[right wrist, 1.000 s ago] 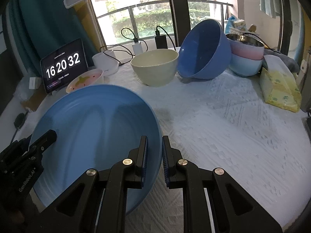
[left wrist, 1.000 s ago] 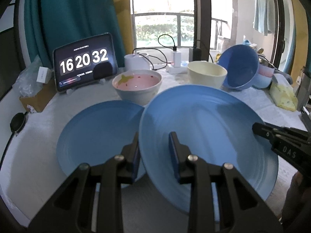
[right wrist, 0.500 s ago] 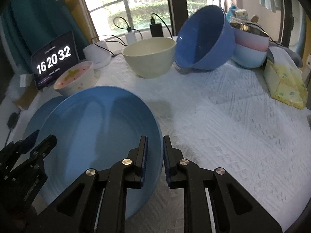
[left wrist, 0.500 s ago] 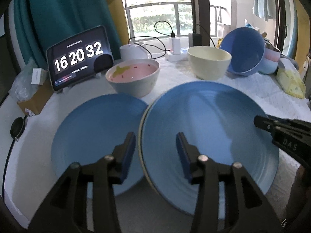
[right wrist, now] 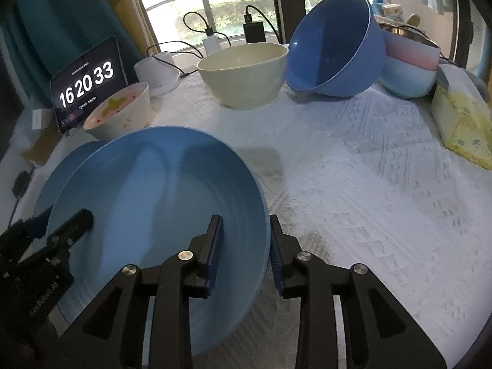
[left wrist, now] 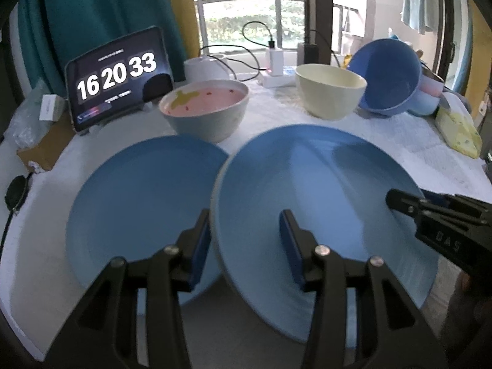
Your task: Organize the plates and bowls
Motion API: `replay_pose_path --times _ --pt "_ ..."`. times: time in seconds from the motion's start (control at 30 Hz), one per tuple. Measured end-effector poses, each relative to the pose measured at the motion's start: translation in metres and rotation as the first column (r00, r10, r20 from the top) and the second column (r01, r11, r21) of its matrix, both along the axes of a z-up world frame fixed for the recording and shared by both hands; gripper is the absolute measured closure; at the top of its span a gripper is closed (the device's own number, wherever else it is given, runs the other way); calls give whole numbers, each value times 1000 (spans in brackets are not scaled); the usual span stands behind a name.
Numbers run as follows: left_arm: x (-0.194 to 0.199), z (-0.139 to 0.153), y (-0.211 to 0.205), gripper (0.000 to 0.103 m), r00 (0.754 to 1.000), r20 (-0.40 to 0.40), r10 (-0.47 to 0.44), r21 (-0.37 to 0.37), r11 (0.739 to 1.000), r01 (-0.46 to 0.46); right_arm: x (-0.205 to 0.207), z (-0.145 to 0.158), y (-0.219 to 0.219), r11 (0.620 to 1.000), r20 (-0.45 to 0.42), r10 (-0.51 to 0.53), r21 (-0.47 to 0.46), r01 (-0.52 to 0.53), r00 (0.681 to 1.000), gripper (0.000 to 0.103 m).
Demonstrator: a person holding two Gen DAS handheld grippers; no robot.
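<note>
Behind raised plate [right wrist: 153, 209], second plate [right wrist: 77, 156] half-hidden

Referenced to the left wrist view: the round blue plate on the right [left wrist: 323, 184] occupies centre, its left rim overlapping the second round blue plate [left wrist: 138, 203] at 9 o'clock. The pink-lined ceramic bowl [left wrist: 204, 107] sits at 11 o'clock, the tablet clock [left wrist: 118, 77] behind it to the left. The cream bowl [left wrist: 330, 92] sits at 12 o'clock; the tilted large blue bowl [left wrist: 387, 77] at 1 o'clock leans on stacked bowls [right wrist: 409, 70]. The yellow tissue pack [left wrist: 458, 132] lies at 2 o'clock.

Daylight from window [left wrist: 246, 15], backlit; soft shadows; fisheye edges warped, slight blur.
</note>
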State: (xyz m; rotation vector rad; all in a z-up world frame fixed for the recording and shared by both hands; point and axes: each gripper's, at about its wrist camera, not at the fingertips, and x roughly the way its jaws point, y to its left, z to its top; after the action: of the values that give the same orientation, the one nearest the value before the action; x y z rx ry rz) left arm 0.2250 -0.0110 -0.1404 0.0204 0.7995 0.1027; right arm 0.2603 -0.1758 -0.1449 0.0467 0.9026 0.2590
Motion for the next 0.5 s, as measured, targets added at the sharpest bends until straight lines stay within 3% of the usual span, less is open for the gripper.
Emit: replay_pose_path --times 0.3,0.5 --pt "-3 0 -1 57 1000 -15 -1 -37 999 0 -7 7 -6 1000 27 -10 9 10 1000 74" --pt "-5 -2 -15 57 999 -26 -48 -57 997 47 -9 9 -23 998 33 -53 18 53 998 74"
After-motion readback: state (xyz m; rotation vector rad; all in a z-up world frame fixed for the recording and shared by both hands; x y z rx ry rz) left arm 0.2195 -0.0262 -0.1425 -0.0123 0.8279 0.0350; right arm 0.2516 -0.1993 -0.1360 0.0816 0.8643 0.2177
